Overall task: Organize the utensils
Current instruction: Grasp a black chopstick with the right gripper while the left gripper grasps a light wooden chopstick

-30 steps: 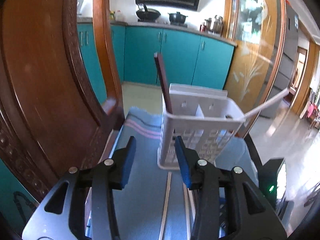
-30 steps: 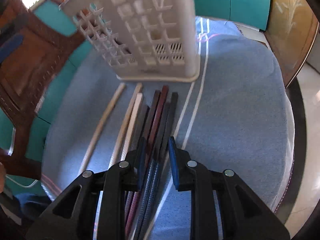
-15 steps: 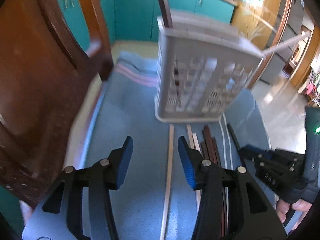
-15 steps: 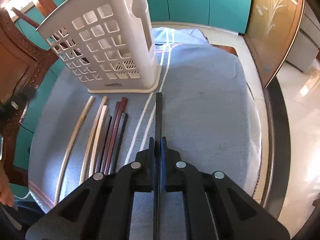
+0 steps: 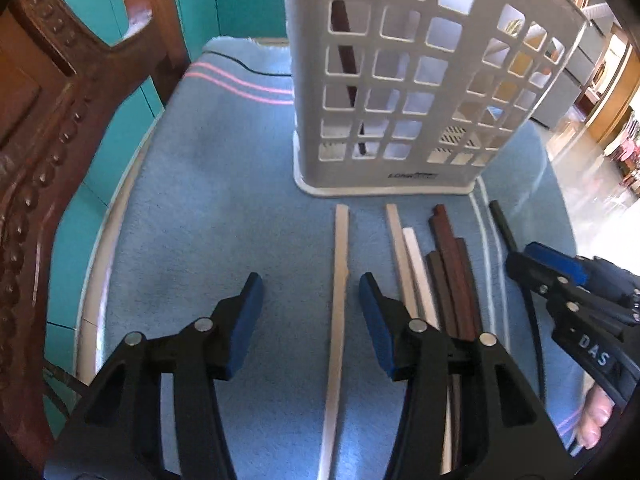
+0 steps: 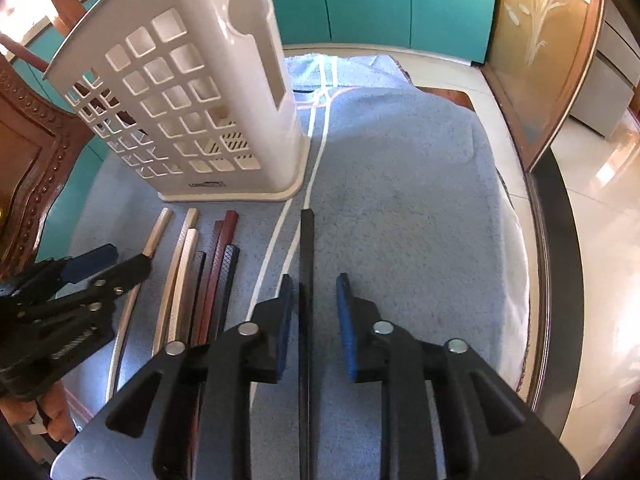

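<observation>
A white slotted utensil basket (image 5: 400,80) (image 6: 180,100) stands on the blue towel (image 5: 220,200), with a dark brown chopstick (image 5: 346,48) inside it. Several chopsticks lie in front of it. My left gripper (image 5: 310,296) (image 6: 124,262) hangs low over the towel, jaws opening. A pale chopstick (image 5: 340,264) lies between them, near the right pad, untouched. My right gripper (image 6: 314,284) (image 5: 532,260) is also opening. A black chopstick (image 6: 307,248) (image 5: 502,224) lies on the towel between its pads, no longer pinched.
Two more pale chopsticks (image 5: 404,252) and a dark bundle (image 5: 452,256) lie between the grippers. A carved wooden chair (image 5: 40,140) stands close on the left. The dark round table rim (image 6: 560,240) drops to tiled floor at right. Teal cabinets (image 6: 380,0) are behind.
My left gripper sank and tipped down over the pale chopstick, its jaws wider. My right gripper carried the black chopstick out of the bundle to the right, shut on it, then opened.
</observation>
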Demonstrator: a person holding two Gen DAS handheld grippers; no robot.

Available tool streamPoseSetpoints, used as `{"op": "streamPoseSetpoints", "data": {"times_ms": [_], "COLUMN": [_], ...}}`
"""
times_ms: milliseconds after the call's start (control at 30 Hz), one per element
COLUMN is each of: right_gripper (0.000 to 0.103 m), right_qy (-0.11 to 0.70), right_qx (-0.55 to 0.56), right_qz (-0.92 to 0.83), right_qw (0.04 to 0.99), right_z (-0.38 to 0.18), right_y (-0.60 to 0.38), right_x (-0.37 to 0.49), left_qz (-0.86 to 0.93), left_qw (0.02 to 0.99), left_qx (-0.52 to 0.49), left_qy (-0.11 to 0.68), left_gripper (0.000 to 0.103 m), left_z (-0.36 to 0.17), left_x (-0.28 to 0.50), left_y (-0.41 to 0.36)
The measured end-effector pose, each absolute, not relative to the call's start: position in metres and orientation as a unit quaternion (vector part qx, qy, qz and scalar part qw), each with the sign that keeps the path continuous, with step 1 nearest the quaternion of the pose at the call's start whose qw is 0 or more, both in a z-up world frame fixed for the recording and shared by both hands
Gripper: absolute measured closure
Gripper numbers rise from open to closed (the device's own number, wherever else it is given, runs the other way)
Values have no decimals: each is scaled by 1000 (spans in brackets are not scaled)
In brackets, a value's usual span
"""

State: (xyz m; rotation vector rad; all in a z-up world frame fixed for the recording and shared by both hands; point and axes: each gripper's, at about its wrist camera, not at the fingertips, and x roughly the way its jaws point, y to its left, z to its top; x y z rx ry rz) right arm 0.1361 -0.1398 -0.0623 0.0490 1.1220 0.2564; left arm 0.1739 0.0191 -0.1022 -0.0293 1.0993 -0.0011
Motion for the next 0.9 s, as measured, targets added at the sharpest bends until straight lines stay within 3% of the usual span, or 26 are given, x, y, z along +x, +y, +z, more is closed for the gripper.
{"op": "streamPoseSetpoints", "data": {"times_ms": [100, 167, 233, 300, 367, 500, 567, 700, 900], "right_gripper": [75, 75, 75, 84, 96, 96, 96, 87, 86], "right_qy": [529, 527, 525, 522, 524, 533, 529, 522, 529], "right_qx": [14, 9, 7, 3, 6, 31, 39, 26, 3], "right_qz": [122, 122, 121, 115, 119, 135, 138, 123, 119], "right_qw": [840, 841, 842, 845, 843, 834, 836, 844, 840], "right_z": [-63, -63, -64, -64, -64, -62, -58, -54, -63], "right_y": [-137, -135, -135, -135, -136, -143, -145, -144, -135], "right_x": [136, 135, 134, 133, 131, 130, 131, 132, 135], "left_qz": [3, -2, -9, -18, -32, -37, -30, -23, -2], "left_qw": [854, 853, 852, 849, 845, 851, 852, 850, 851], "left_qx": [-12, -11, -11, -11, -19, -34, -39, -42, -18], "left_qy": [521, 522, 524, 528, 534, 523, 521, 524, 525], "left_gripper": [61, 79, 89, 93, 93, 90, 77, 75, 69], "left_z": [-104, -106, -103, -101, -98, -90, -91, -94, -103], "left_x": [176, 178, 171, 163, 159, 154, 158, 173, 200], "left_y": [23, 23, 20, 21, 24, 28, 26, 25, 24]}}
